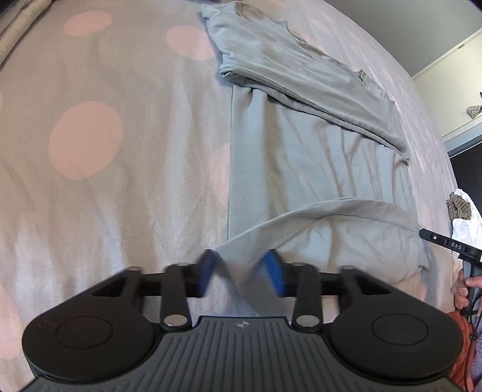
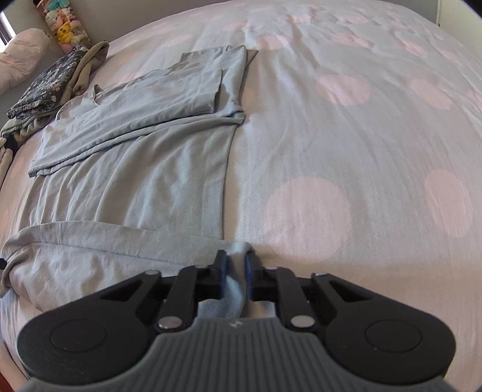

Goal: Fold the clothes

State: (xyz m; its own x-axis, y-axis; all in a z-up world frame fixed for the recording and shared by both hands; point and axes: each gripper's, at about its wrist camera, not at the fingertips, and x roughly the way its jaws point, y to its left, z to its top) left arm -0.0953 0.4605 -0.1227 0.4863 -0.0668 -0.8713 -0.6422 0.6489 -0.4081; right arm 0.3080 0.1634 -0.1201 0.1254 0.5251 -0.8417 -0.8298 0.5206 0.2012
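Note:
A pale grey-blue long-sleeved garment [image 1: 301,169] [image 2: 135,181] lies flat on a bedspread [image 1: 120,211] [image 2: 331,135] with pink dots. Its sleeves are folded across the chest, and its lower hem is lifted and curled over. In the left wrist view, my left gripper [image 1: 239,271] has one hem corner between its blue pads. The pads stand apart, blurred, with a gap beside the cloth. In the right wrist view, my right gripper [image 2: 236,265] is shut on the other hem corner, which bunches between its pads.
A pile of folded clothes [image 2: 45,87] sits at the bed's far left, beside a pillow [image 2: 21,57] and plush toys [image 2: 66,24]. A person's hand [image 1: 467,286] on a black handle shows at the right edge. Behind it lies a heap of clothes [image 1: 461,208].

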